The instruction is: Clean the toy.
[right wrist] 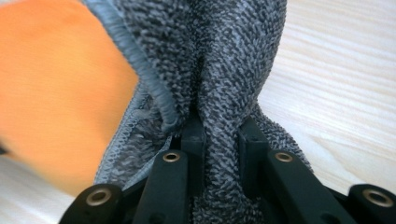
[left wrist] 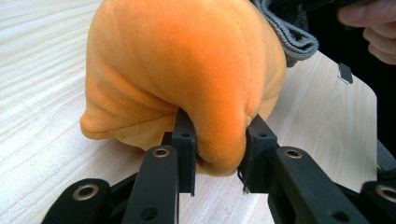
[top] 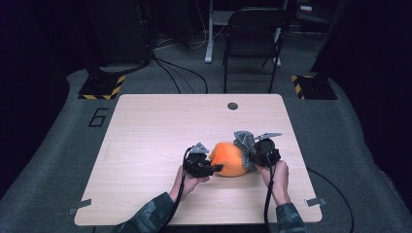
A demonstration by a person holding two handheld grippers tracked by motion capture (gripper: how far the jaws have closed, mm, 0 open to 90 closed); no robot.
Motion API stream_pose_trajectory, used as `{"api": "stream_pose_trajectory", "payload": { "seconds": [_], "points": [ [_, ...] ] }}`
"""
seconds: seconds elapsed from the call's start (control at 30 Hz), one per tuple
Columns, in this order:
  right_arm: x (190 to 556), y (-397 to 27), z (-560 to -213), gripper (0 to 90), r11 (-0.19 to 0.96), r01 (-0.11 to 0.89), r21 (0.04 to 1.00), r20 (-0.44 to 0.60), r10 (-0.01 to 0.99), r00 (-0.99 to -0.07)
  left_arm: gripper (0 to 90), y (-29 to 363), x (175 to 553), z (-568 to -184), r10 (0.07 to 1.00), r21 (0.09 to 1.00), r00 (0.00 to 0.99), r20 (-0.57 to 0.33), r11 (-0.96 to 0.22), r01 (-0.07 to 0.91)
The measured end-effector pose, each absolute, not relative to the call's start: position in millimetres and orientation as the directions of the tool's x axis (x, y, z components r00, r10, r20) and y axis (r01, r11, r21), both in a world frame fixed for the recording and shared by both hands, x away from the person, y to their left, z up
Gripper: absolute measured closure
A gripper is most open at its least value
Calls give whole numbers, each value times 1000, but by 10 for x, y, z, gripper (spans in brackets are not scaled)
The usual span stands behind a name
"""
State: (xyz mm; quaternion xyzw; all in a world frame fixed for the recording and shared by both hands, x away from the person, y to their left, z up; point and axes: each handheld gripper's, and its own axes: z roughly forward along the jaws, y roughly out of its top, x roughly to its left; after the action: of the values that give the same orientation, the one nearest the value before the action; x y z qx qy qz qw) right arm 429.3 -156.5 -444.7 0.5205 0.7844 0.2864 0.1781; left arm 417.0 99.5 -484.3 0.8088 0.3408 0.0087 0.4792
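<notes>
An orange plush object [top: 227, 158] lies on the wooden table [top: 160, 131], slightly right of centre and near the front. My left gripper [top: 214, 168] is at its left side, shut on a fold of the orange plush [left wrist: 187, 70], which bulges between the pads [left wrist: 187, 144]. A grey knitted cloth [top: 244, 143] rests against the plush's right side. My right gripper [top: 252, 156] is shut on a bunched fold of this grey cloth [right wrist: 219, 93], with the orange plush [right wrist: 56, 93] just beside it.
A dark round hole [top: 232, 106] marks the table's far side. Behind the table stands a black chair [top: 252, 39], with cables on the grey floor. Metal clips [top: 316, 201] sit at the table's front corners.
</notes>
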Motion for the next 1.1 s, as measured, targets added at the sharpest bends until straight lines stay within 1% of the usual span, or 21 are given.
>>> {"api": "stream_pose_trajectory", "payload": {
  "seconds": [0.23, 0.4, 0.43, 0.5, 0.7, 0.77, 0.9, 1.0, 1.1],
  "points": [
    [4376, -1658, -4673, 770, 265, 779, 567, 24, 941, -338, 710, 997, 4166, -4842, 561, 783, 766, -314, -304, 543],
    [4434, -1715, -4830, 769, 282, 810, 515, 9, 943, -334, 708, 1008, 4173, -4839, 563, 780, 763, -319, -301, 548],
    [4431, -1721, -4812, 769, 274, 815, 511, 16, 945, -327, 707, 1009, 4172, -4840, 561, 779, 761, -325, -297, 552],
    [4419, -1746, -4742, 769, 286, 793, 537, -6, 942, -336, 707, 1014, 4176, -4840, 561, 780, 761, -325, -296, 552],
    [4263, -1761, -4301, 768, 261, 721, 642, 1, 940, -341, 704, 1020, 4183, -4841, 565, 782, 761, -319, -298, 548],
    [4195, -1719, -4145, 768, 256, 687, 679, 22, 930, -368, 703, 1020, 4185, -4844, 564, 782, 762, -319, -298, 548],
    [4051, -1561, -3895, 768, 277, 622, 733, 29, 900, -435, 701, 1020, 4184, -4847, 566, 782, 760, -320, -294, 549],
    [3992, -1420, -3836, 768, 314, 597, 738, 16, 877, -480, 701, 1024, 4188, -4849, 565, 784, 764, -312, -301, 543],
    [4022, -1300, -3948, 769, 360, 619, 698, -12, 871, -492, 699, 1024, 4189, -4850, 566, 784, 765, -307, -306, 541]
  ]
}}
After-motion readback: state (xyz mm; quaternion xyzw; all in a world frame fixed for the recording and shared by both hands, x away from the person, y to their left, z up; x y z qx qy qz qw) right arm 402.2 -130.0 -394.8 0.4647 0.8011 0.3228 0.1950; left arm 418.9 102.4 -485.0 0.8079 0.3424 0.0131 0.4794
